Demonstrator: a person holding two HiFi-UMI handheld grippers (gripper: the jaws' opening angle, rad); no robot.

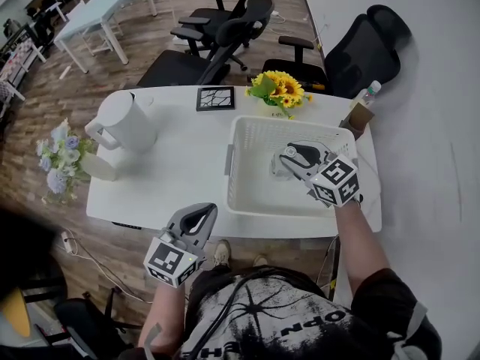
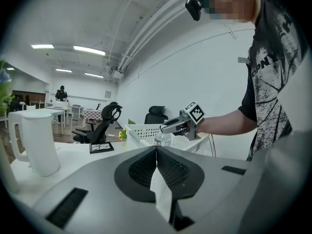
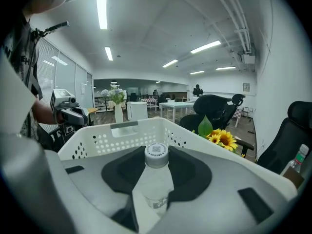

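Grey left tool (image 1: pixel 201 214) pinched shut; right tool (image 1: pixel 289 154) tight on clear, white-capped bottle (image 3: pixel 155 175) over perforated basket (image 1: pixel 244 172).

The only legible letters stand on the person's black T-shirt (image 1: pixel 300 327): white capitals, upside down in the head view, reading roughly "OPN", with the rest lost in folds. The left gripper view shows the same print too warped to read. The white cap (image 3: pixel 156 150) of the bottle (image 3: pixel 154 186) clamped in the right claw (image 3: pixel 156 165) bears a small code square with no readable characters. The marker cube (image 1: pixel 335 181) there and the marker cube (image 1: pixel 172 262) on the left claw (image 1: pixel 201 214) show only black-and-white patterns.
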